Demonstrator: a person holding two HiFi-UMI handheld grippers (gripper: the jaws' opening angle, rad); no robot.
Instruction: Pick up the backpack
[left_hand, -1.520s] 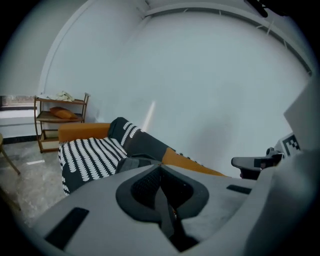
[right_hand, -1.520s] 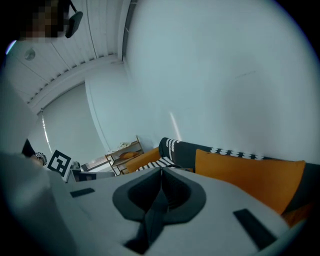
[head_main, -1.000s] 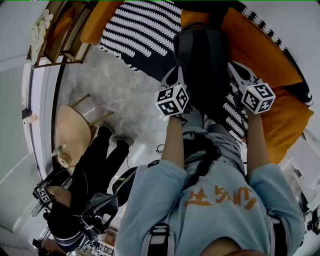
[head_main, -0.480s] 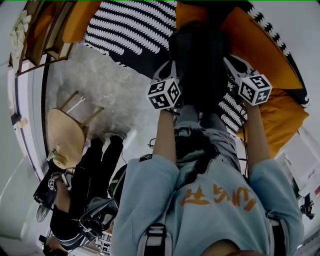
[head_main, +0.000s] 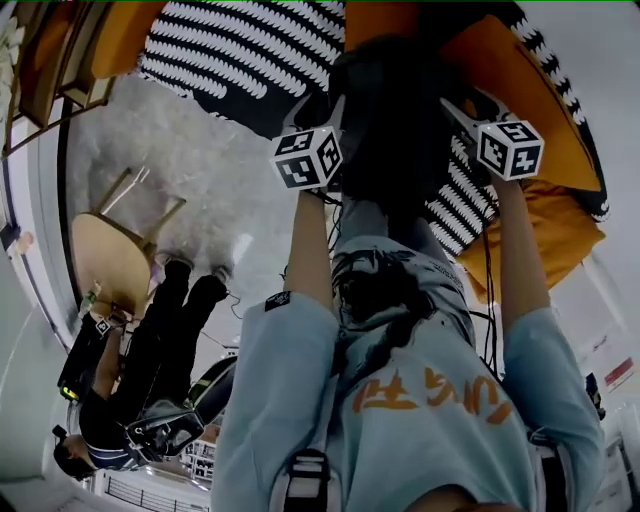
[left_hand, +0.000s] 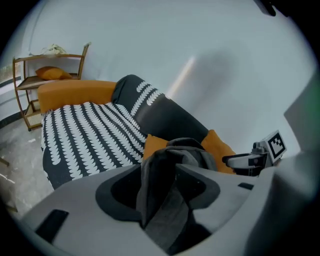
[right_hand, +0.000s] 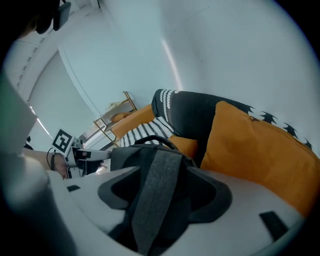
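The dark grey backpack (head_main: 395, 110) rests upright on the sofa, against orange cushions (head_main: 520, 90). My left gripper (head_main: 328, 108) is at its left side and my right gripper (head_main: 455, 105) at its right. In the left gripper view a grey shoulder strap (left_hand: 165, 200) hangs folded between the jaws of the left gripper (left_hand: 172, 192). These jaws are opening and stand apart around it. In the right gripper view the other strap (right_hand: 157, 185) runs flat through the right gripper (right_hand: 160, 195), whose jaws are also opening, with gaps beside the strap. The bag's top handle (right_hand: 150, 141) shows beyond.
The sofa has a black-and-white patterned throw (head_main: 230, 60). A pale shaggy rug (head_main: 190, 170) covers the floor to the left, with a wooden chair (head_main: 110, 260) and a person in black (head_main: 150, 350) beside it. A wooden shelf (left_hand: 45, 75) stands by the wall.
Both grippers and the backpack have moved away from my body toward the sofa, and the bag now sits lower among the cushions. The chair and the person in black have shifted left in view.
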